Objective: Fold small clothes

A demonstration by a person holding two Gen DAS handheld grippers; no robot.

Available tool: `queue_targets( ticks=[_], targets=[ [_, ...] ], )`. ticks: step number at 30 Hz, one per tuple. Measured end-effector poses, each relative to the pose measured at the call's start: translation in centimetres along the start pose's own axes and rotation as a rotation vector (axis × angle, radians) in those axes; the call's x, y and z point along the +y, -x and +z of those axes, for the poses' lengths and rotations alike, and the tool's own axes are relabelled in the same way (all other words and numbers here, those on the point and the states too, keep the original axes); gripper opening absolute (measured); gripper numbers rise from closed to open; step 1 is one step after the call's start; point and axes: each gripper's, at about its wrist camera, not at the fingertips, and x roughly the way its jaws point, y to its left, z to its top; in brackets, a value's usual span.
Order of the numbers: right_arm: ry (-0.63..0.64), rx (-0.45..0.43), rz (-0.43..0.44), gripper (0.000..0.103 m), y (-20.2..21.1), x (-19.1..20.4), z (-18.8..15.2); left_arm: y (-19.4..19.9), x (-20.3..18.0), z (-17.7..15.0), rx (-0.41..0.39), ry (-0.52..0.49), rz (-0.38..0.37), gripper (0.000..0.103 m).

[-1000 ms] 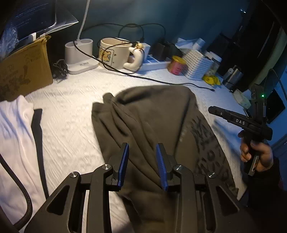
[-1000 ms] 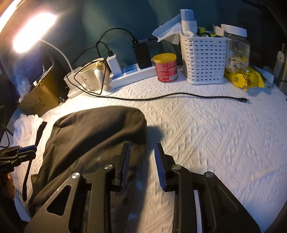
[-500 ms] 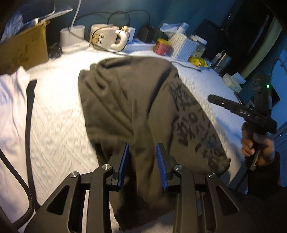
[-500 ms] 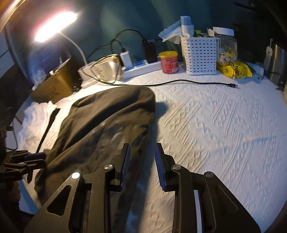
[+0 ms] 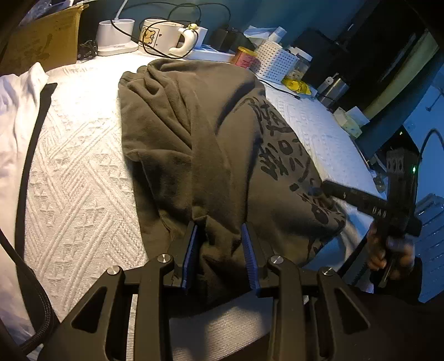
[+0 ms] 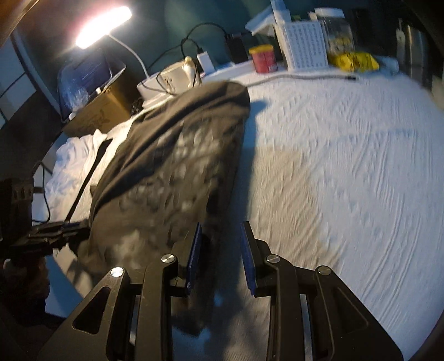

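While the lamp glares from the far left of the right wrist view, a white garment lies bunched at the left edge of the surface, a black strap running along its border. Behind it there's a cardboard box, then a white lamp base and a cream mug with a black cable looped over it. Move right and here is the main item: a dark olive shirt, rumpled, stretching from the far clutter right down to the near edge, black print showing on its right half. The left claw sits low over the shirt's near hem, blue pads spread, a fold of olive cloth bulging up between them; I can't tell if the pads actually touch it. In the right wrist view, heavily blurred, the right claw is also spread, its left finger against the shirt's near right border and its right finger over bare white quilted surface. From the left camera that right claw shows at the shirt's right edge, gripped by a hand. Further right along the back stand a red tin, a white perforated basket and a yellow packet, with a black cord lying in front of them.
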Motion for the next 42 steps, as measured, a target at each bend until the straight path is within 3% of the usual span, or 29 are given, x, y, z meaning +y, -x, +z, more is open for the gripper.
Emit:
queue_targets(
  ticks=[3,4,5,7,8,9,14,21,26,35,36,40,42],
  targets=[
    [-0.012,0.008,0.006,0.030,0.3,0.3,-1.5,-0.2,0.0,-0.2,-0.016,-0.024,-0.022,0.029],
    [-0.024,0.004,0.016,0.030,0.4,0.3,-1.9,-0.2,0.1,-0.3,-0.024,-0.023,-0.025,0.026],
    [-0.040,-0.008,0.029,0.030,0.5,0.4,-2.4,-0.2,0.1,-0.2,-0.028,-0.017,-0.022,0.013],
    [-0.048,-0.021,0.047,0.029,0.6,0.8,-3.0,0.1,0.2,-0.2,-0.037,-0.008,-0.020,0.008],
    [-0.045,-0.034,0.060,0.023,0.7,1.3,-3.5,0.5,0.2,-0.1,-0.046,-0.007,-0.016,0.005],
    [-0.044,-0.043,0.063,0.008,0.8,1.6,-3.7,1.0,0.0,0.0,-0.060,-0.012,-0.011,0.004],
    [0.017,-0.107,-0.009,0.006,2.3,3.8,-4.3,4.0,-0.4,0.3,-0.109,-0.036,0.014,0.003],
    [0.081,-0.069,-0.092,0.005,2.4,5.5,-6.0,1.1,1.2,-1.9,0.006,0.003,0.071,0.004],
    [0.094,-0.050,-0.124,0.005,1.8,5.8,-6.8,1.6,1.5,-2.1,0.018,0.011,0.072,0.006],
    [0.079,-0.025,-0.121,0.006,2.5,5.5,-6.3,3.5,1.0,1.4,-0.078,-0.047,0.149,0.010],
    [0.081,-0.025,-0.121,0.006,2.6,5.5,-6.1,3.4,0.9,1.9,-0.084,-0.054,0.152,0.010],
    [0.083,-0.049,-0.136,0.034,3.3,5.4,-5.5,2.0,0.8,4.2,-0.099,-0.077,0.158,0.010],
    [0.066,-0.060,-0.130,0.035,3.5,4.9,-5.1,0.8,1.1,5.4,-0.089,-0.069,0.148,0.010]
  ],
)
